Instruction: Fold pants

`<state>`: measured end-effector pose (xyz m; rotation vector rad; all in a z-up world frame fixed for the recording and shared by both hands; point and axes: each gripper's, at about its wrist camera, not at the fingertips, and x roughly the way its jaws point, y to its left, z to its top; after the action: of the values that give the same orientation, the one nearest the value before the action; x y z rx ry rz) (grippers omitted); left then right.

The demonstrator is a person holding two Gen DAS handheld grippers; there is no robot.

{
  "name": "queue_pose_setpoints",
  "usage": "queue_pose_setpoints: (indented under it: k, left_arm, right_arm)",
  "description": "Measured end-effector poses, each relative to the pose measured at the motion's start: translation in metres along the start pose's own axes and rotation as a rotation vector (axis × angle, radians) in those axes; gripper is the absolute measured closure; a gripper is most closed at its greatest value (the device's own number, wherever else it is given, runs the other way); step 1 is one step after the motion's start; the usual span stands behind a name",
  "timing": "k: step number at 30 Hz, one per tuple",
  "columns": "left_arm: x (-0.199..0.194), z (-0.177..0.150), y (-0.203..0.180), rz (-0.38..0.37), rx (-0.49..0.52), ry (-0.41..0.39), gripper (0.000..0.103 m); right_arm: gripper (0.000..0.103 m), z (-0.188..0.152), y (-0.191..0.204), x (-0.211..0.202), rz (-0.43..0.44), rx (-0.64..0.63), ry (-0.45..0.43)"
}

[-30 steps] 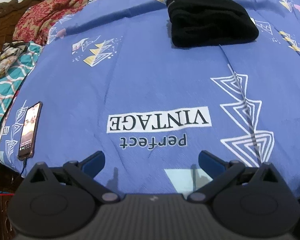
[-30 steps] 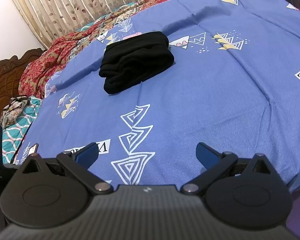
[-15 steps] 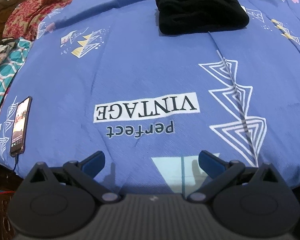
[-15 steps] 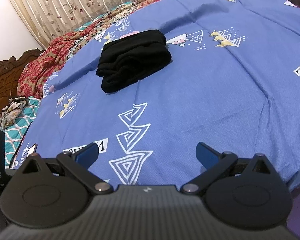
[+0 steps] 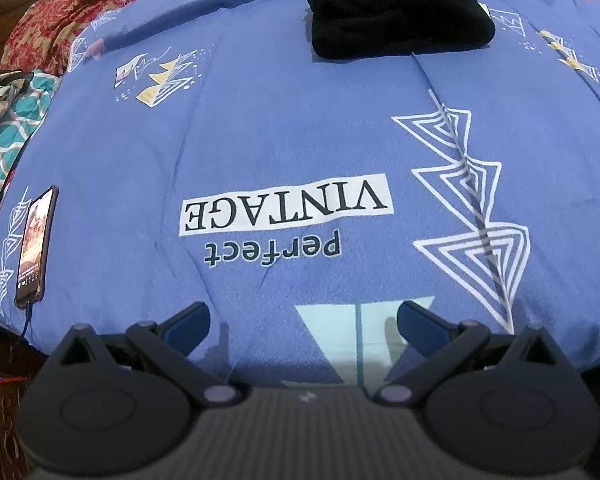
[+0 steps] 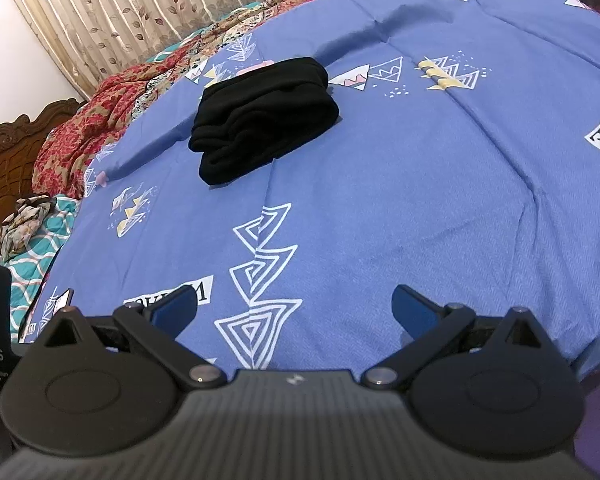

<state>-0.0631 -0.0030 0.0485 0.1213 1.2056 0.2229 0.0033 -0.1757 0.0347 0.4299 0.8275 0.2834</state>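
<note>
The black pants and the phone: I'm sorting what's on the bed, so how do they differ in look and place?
The black pants are a soft, thick folded bundle; the phone is thin, flat and rigid. The pants are plain matte black; the phone's screen is lit and a cable runs from its near end. The pants lie far from both open grippers; the phone sits at the left edge. Both rest on the blue bedsheet.

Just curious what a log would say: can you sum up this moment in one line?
pants: folded black bundle on blue bedspread | left tongs: open, empty | right tongs: open, empty | both short of pants
</note>
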Motion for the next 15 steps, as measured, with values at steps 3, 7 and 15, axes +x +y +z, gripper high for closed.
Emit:
queue_pose_setpoints:
  k: [3, 7, 15]
  left_arm:
    - [0.001, -0.0001, 0.0001, 0.0, 0.001, 0.004, 0.0]
    - [0.0021, 0.0, -0.001, 0.0, 0.007, 0.008, 0.0]
    - [0.0047, -0.0003, -0.0027, -0.003, 0.015, 0.02, 0.0]
  right_arm:
    - [0.0, -0.0001, -0.0003, 0.0006, -0.001, 0.0, 0.003]
    - [0.0, -0.0005, -0.0004, 0.0007, -0.001, -0.001, 0.006]
    - [0.0, 0.0, -0.0014, 0.0014, 0.0, 0.0, 0.006]
